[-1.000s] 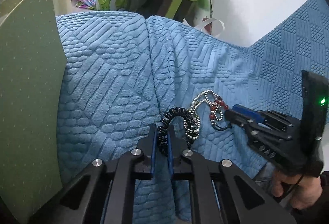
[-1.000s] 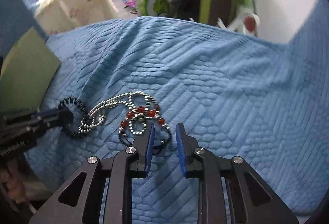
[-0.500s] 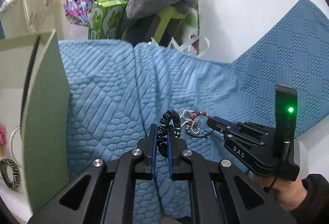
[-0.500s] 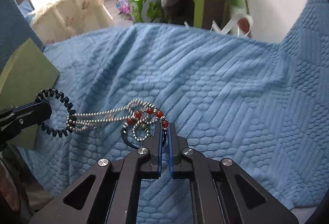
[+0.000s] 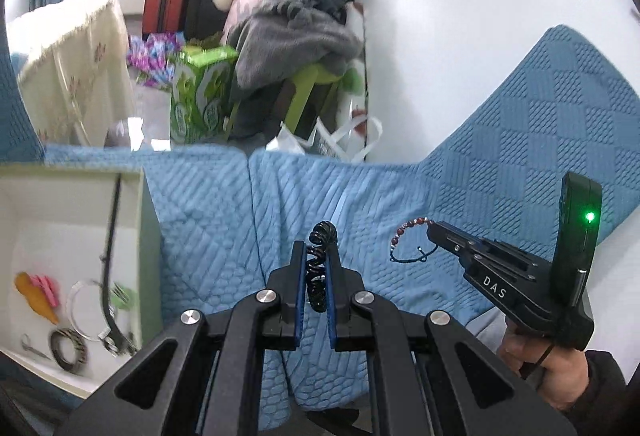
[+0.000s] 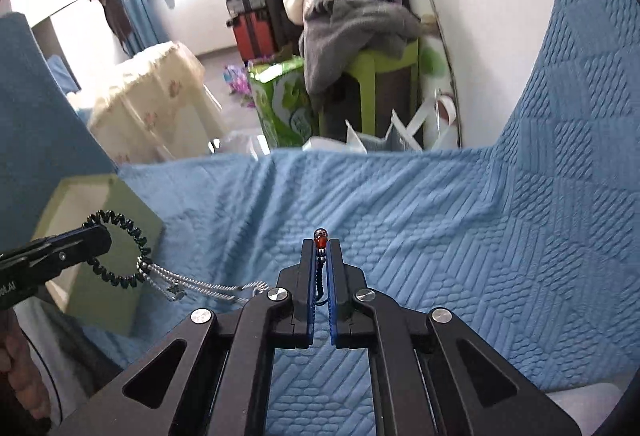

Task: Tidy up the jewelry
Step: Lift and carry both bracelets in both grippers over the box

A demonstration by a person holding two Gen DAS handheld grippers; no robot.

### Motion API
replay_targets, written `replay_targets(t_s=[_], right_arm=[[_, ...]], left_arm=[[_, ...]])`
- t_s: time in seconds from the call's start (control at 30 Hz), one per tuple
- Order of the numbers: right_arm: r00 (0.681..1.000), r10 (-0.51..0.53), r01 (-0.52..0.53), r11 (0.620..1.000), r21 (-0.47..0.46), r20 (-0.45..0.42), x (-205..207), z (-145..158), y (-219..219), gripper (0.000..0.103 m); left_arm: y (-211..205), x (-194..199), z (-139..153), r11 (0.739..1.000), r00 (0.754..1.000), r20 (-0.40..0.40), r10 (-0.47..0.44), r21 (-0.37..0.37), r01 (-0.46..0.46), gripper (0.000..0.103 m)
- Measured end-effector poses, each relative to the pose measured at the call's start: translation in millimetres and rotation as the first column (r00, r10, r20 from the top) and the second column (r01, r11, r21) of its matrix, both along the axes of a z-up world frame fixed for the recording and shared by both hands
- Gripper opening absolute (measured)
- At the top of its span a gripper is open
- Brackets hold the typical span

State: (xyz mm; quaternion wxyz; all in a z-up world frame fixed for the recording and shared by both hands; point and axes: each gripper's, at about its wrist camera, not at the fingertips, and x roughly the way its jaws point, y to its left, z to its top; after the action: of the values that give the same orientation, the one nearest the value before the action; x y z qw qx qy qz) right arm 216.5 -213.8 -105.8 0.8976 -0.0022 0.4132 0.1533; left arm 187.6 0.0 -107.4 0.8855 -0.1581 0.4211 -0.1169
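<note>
Covering the sofa, blue quilted cover (image 5: 208, 204); left gripper (image 5: 316, 268) grips coil bracelet (image 5: 320, 236), right gripper (image 6: 321, 268) bead bracelet (image 6: 320, 236).

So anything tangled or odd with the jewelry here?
Yes. A silver chain hangs snagged on the black coil band held by the left gripper and stretches toward the right gripper, which pinches the red bead bracelet. The pieces look tangled together.

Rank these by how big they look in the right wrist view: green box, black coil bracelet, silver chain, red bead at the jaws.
1. green box
2. black coil bracelet and silver chain: similar extent, so unranked
3. red bead, smallest, though nearest the camera
</note>
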Motion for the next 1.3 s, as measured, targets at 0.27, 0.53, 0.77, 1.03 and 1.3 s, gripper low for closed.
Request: replay_targets(t_s=[0.27, 0.53, 0.77, 1.03, 1.3], right_arm=[[0.999, -0.013, 0.009, 0.997, 0.079, 0.047, -7, 52, -2, 0.002], [0.992, -0.011, -0.005, 0.992, 0.130, 0.122, -10, 111, 9, 0.003], [0.982, 0.016, -0.044, 0.988, 0.150, 0.186, -15, 151, 30, 0.003], [0.970, 0.080, -0.119, 0.980, 0.161, 0.227, -20, 177, 75, 0.003], [0.964, 0.129, -0.175, 0.966, 0.188, 0.234, -24, 182, 122, 0.003]], left_arm=[[8, 2, 64, 1.000, 0.997, 0.076, -0.025, 0.021, 0.024, 0.006], [29, 1, 113, 0.999, 0.991, 0.133, -0.017, 0.043, 0.012, 0.006], [59, -8, 145, 0.998, 0.984, 0.177, 0.011, 0.066, -0.023, 0.006], [101, -27, 172, 0.992, 0.976, 0.211, 0.061, 0.095, -0.083, 0.006], [147, -42, 175, 0.983, 0.970, 0.212, 0.118, 0.113, -0.144, 0.007]])
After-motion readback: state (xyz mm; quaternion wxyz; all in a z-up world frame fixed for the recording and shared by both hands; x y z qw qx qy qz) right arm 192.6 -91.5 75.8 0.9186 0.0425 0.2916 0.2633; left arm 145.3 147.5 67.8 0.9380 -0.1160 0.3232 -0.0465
